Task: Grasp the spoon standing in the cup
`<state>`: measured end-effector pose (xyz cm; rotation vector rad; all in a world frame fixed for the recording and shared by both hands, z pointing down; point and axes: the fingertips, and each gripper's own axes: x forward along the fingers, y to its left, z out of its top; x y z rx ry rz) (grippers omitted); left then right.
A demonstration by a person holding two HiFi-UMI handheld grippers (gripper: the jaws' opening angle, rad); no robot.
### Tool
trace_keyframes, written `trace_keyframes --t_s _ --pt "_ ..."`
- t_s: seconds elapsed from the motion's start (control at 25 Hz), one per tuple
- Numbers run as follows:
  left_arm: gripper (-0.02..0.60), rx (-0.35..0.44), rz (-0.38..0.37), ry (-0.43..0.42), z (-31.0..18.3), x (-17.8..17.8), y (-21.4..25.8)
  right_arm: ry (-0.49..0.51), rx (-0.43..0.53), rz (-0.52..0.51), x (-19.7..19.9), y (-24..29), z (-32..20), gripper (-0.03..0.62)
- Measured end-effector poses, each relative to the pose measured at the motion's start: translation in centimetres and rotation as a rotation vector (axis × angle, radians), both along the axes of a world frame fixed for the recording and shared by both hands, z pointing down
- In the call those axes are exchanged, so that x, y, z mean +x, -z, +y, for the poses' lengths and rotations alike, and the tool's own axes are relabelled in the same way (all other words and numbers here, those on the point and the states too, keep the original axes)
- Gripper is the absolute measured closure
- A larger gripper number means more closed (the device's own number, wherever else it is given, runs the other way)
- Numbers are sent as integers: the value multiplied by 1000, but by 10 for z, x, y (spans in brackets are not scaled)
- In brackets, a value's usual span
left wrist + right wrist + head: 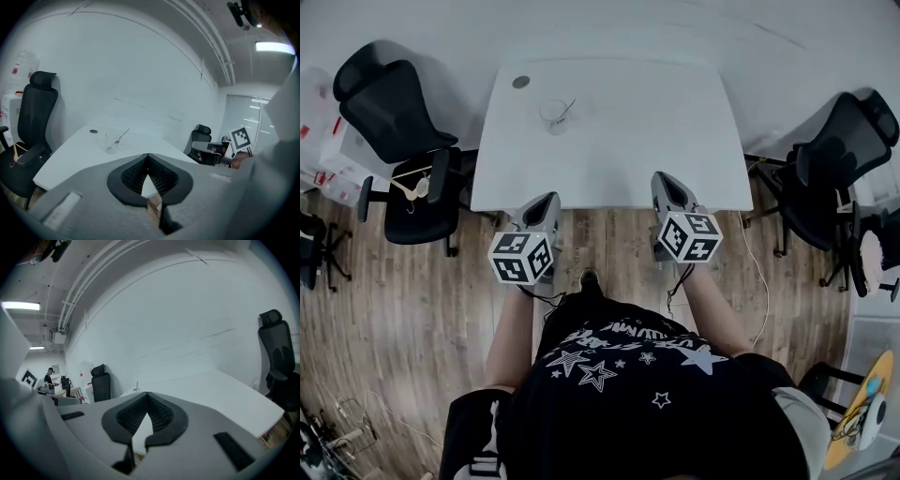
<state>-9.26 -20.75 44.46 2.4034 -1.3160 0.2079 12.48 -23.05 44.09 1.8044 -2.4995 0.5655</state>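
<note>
One spoon [566, 110], in cup [553, 117] — well beyond left fingers [133, 176], right fingers [130, 416].

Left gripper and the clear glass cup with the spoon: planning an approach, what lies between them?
Head view: only bare white table between the left gripper and the clear glass cup.

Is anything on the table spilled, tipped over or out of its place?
Nothing stands out. The cup is upright on the table, the spoon leans inside it, and no spill shows around it.
</note>
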Motion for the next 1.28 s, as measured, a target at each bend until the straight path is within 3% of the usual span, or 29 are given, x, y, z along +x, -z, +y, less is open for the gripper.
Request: trace_keyframes --t_s 0.76,1.28 --pt "577 -62 24 12 -108 -71 -28 50 -41 -5 -88 -19 -121 585" --pt "577 -99 12 46 -137 -80 -46 128 -80 -7 -118 -39 -170 582"
